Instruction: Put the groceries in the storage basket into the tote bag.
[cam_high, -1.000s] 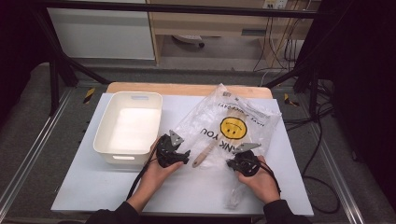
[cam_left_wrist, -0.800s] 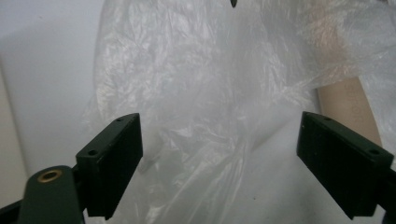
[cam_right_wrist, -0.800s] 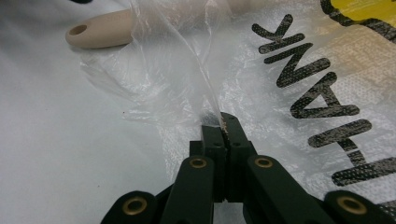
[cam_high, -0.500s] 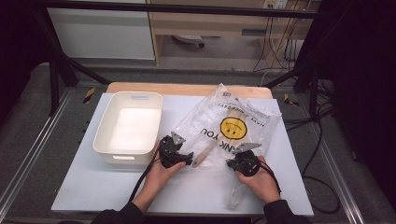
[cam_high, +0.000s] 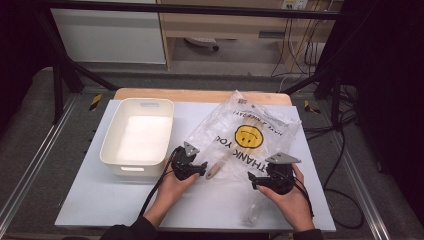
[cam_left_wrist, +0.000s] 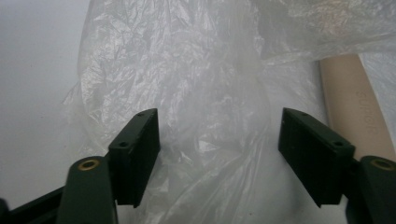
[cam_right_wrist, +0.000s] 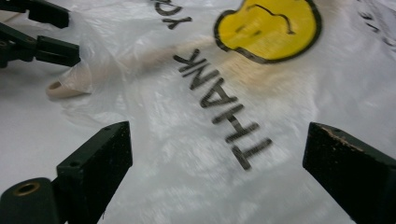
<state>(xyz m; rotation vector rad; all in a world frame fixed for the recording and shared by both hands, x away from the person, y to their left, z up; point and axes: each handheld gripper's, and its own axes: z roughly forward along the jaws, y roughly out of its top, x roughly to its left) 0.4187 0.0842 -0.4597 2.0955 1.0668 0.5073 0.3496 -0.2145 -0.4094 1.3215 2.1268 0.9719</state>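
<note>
Between the right gripper's (cam_high: 256, 183) jaws sits nothing but flat printed film now — they've just been opening and stand wide, clear of the plastic bag (cam_high: 245, 137) lying below and ahead of them. A second ago they were clamped tight, so I'd read this as a let-go, with that hand free to find a new hold.

Over on the other side, the left gripper (cam_high: 202, 169) has just been closing a bit, but its jaws are partway apart with crinkled film bunched between them and neither pad pressing on it yet. Just off its right-hand jaw lies the wooden handle (cam_high: 216, 169), poking out of the bag's mouth.

My guess is that nobody has a real hold on the bag at this point — next pinch decides it.

Stuff-wise: thin, clear, crackly film with a yellow smiley and black THANK YOU lettering; a smooth, rounded, pale handle with a hole in its end; a matte white tub (cam_high: 112, 145) off to the left on the pale worktop (cam_high: 100, 200).
</note>
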